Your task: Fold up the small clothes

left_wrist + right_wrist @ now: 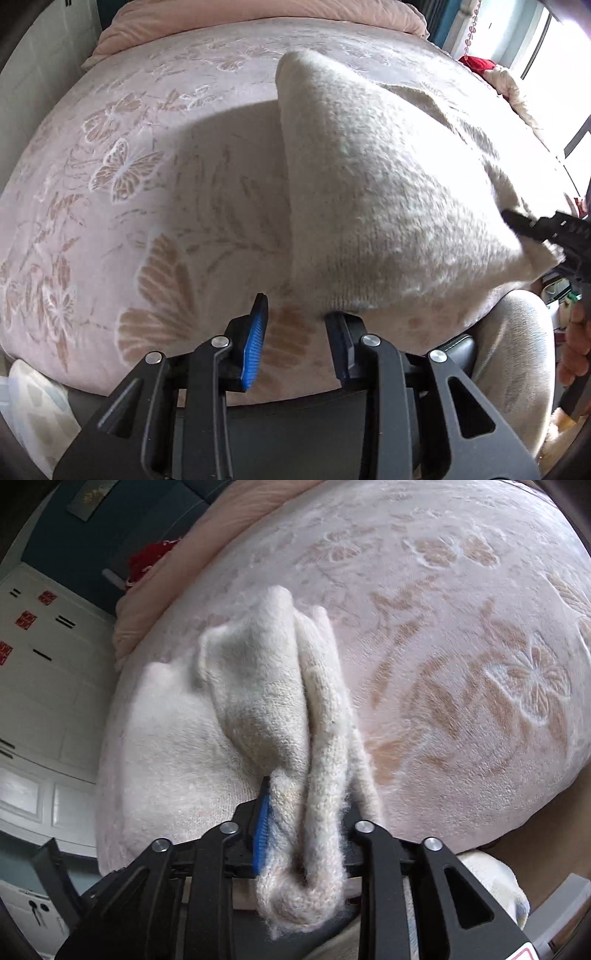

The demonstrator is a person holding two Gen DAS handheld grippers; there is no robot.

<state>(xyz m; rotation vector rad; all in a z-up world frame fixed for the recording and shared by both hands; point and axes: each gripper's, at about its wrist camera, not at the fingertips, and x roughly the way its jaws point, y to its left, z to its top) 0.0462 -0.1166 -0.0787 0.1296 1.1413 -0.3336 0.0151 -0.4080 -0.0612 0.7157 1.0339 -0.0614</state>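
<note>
Cream knit garment (pixel 258 686) on pink blanket (pixel 461 664), pinched in right gripper (pixel 306 812) fingers; left gripper (pixel 299 325) fingers spread, empty.

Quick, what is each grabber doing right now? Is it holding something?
Left gripper: open, holding nothing, its fingers just by the hem of the fuzzy white sweater.
Right gripper: shut on a bunched edge of the sweater.

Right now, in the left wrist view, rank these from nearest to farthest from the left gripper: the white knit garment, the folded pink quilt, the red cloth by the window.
From the left gripper:
1. White knit garment, its hem just ahead, at the right finger's tip.
2. Red cloth, far right, by the window.
3. Folded pink quilt, along the bed's far edge.
The last two are both far; their order is a close call.
</note>
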